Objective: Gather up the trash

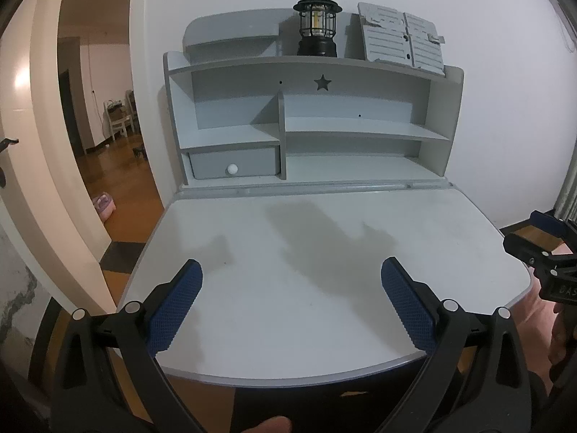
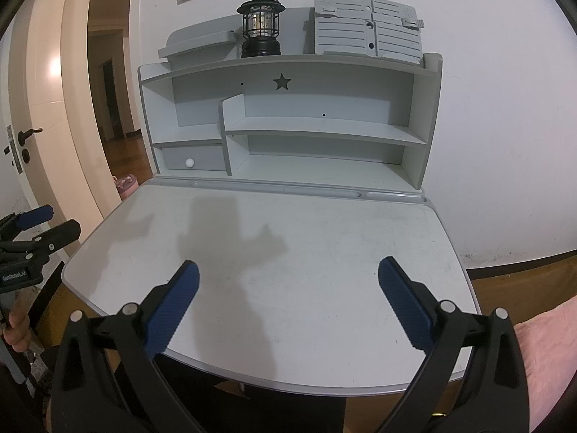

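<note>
Trash could not be made out anywhere ahead of either claw. Nearest, the left gripper (image 1: 291,281) hovered with its blue pads (image 1: 175,306) spread wide and holding nothing, above the near edge of the desk (image 1: 324,238). The right gripper (image 2: 288,281) hung the same way, jaws wide and unloaded, over the desk's near right part. Beyond both claws stood the shelf unit (image 2: 288,122) with a small drawer (image 2: 191,158) at lower left. Farthest, on top, sat a black lantern (image 1: 317,25) beside a grey folding stand (image 1: 402,38).
</note>
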Action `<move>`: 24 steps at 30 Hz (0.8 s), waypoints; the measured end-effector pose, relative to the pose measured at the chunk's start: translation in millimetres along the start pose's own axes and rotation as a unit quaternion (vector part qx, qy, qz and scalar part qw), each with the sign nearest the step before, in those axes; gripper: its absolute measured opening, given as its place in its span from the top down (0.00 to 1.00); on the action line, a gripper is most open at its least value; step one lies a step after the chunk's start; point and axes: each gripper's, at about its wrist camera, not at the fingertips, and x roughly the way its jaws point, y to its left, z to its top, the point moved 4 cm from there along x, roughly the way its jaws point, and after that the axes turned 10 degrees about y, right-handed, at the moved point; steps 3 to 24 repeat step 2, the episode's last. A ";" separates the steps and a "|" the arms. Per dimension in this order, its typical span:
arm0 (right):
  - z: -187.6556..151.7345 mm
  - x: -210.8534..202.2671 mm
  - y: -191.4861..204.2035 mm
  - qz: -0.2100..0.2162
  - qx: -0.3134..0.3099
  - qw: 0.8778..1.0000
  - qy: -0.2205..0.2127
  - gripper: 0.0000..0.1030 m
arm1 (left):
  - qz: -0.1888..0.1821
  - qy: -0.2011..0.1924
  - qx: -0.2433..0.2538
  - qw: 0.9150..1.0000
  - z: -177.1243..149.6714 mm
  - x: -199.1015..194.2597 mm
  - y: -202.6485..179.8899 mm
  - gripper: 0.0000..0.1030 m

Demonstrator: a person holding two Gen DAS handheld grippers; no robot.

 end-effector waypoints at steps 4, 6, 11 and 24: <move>0.5 0.2 -0.1 0.000 0.000 1.000 0.000 0.07 | -0.001 0.002 0.000 1.000 0.1 1.1 0.0 0.06; 0.5 0.2 -0.1 0.000 0.000 1.000 0.000 0.07 | -0.001 0.002 0.000 1.000 0.1 1.1 0.0 0.06; 0.5 0.2 -0.1 0.000 0.000 1.000 0.000 0.07 | -0.001 0.002 0.000 1.000 0.1 1.1 0.0 0.06; 0.5 0.2 -0.1 0.000 0.000 1.000 0.000 0.07 | -0.001 0.002 0.000 1.000 0.1 1.1 0.0 0.06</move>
